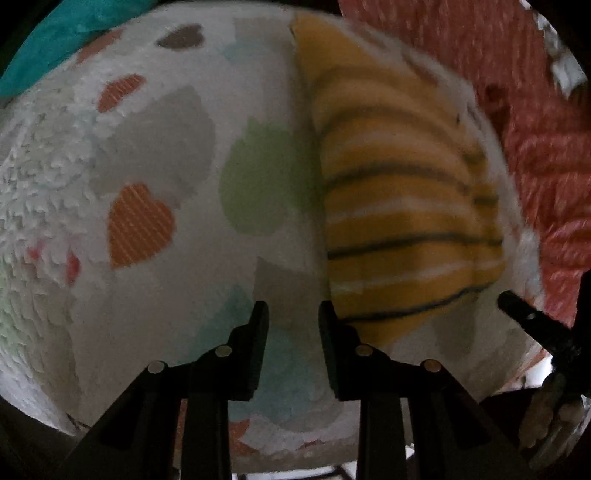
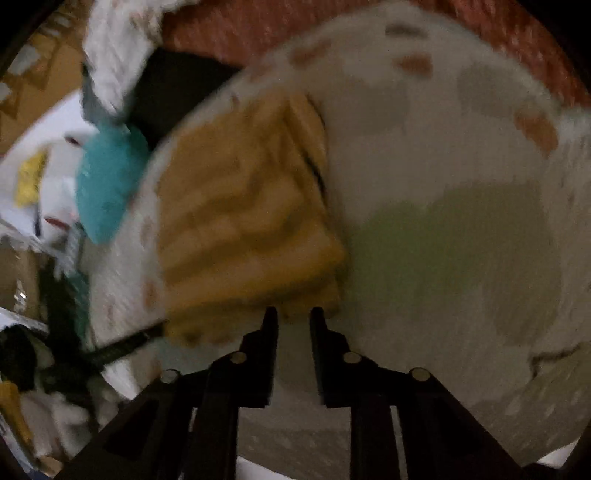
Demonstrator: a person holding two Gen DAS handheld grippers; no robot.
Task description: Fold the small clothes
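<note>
A yellow garment with dark and white stripes (image 1: pixel 402 221) lies folded on a white blanket printed with coloured hearts (image 1: pixel 140 225). My left gripper (image 1: pixel 293 310) is open and empty, its right finger (image 1: pixel 330 332) next to the garment's near left corner. In the blurred right wrist view the same yellow garment (image 2: pixel 243 229) lies left of centre on the white blanket (image 2: pixel 443 240). My right gripper (image 2: pixel 293 315) is open and empty just at the garment's near edge. The right gripper's finger also shows in the left wrist view (image 1: pixel 532 321).
An orange-red knitted cover (image 1: pixel 535 129) lies beyond the blanket. A teal cloth (image 2: pixel 107 184) and a white cloth (image 2: pixel 118 48) lie at the left with boxes and clutter (image 2: pixel 33 177). Teal cloth also shows in the left wrist view (image 1: pixel 55 33).
</note>
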